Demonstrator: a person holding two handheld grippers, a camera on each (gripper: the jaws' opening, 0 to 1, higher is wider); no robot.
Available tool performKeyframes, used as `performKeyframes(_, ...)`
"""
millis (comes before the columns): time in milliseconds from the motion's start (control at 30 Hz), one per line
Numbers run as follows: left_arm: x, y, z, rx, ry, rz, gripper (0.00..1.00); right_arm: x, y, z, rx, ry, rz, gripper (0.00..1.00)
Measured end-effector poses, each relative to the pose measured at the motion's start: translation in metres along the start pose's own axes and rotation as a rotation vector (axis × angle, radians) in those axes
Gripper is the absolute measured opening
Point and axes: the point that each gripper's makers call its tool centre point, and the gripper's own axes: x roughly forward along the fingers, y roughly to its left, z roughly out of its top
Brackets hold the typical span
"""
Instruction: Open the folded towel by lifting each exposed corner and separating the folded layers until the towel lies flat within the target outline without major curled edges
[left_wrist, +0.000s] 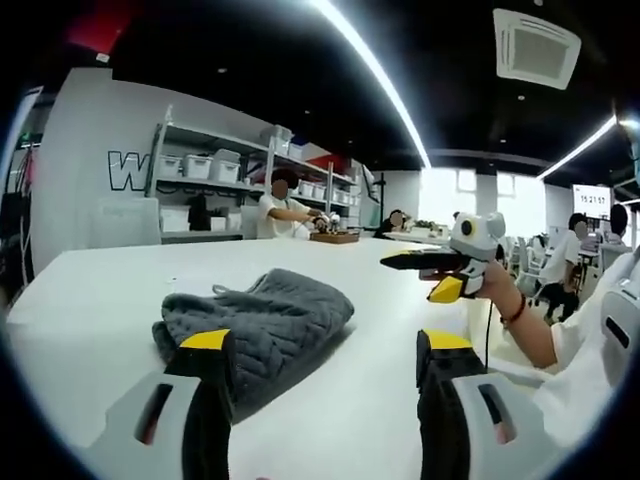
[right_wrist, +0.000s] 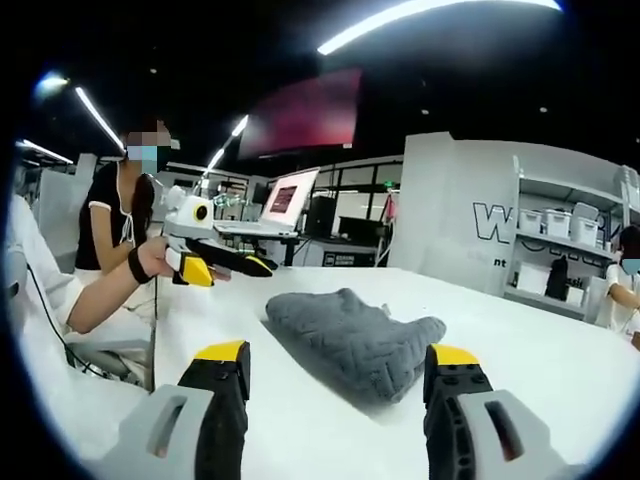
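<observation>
Folded grey towel (left_wrist: 258, 325) lying flat on white table (left_wrist: 120, 275), long axis crossing between both wide-apart, empty gripper pairs.

Far underside of the folded grey towel (left_wrist: 255, 325), wall lettering (right_wrist: 492, 218) behind shelving.

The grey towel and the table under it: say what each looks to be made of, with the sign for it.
Towel: soft woven or knitted cloth, probably cotton or microfibre, matt grey; a raised zigzag texture shows, and it slumps in thick folds. Table: a hard, smooth white top, perhaps laminate or painted board; it looks flat and even with a faint sheen. The exact material cannot be told.
</observation>
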Motion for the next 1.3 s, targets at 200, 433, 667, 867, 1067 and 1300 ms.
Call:
performKeyframes(200,0.001,-0.001,-0.003,-0.007,0.009,-0.001,0.72,0.002,-0.003,-0.002,0.002,0.009,-0.004,0.69)
performKeyframes(433,0.003,0.003,-0.004,-0.009,0.022,-0.004,0.71,0.007,-0.006,-0.006,-0.015,0.039,-0.012,0.68)
performKeyframes(667,0.008,0.004,-0.003,-0.013,0.030,-0.003,0.71,0.011,-0.010,-0.004,-0.016,0.042,-0.011,0.67)
performKeyframes(867,0.010,0.006,-0.002,-0.019,0.037,-0.008,0.71,0.015,-0.012,-0.006,-0.016,0.056,-0.003,0.66)
performKeyframes(1067,0.016,0.012,-0.007,-0.016,0.059,0.002,0.71,0.019,-0.016,-0.006,-0.004,0.051,-0.005,0.66)
performKeyframes(1300,0.020,0.015,-0.011,-0.036,0.063,0.003,0.70,0.021,-0.018,-0.003,0.003,0.051,-0.009,0.65)
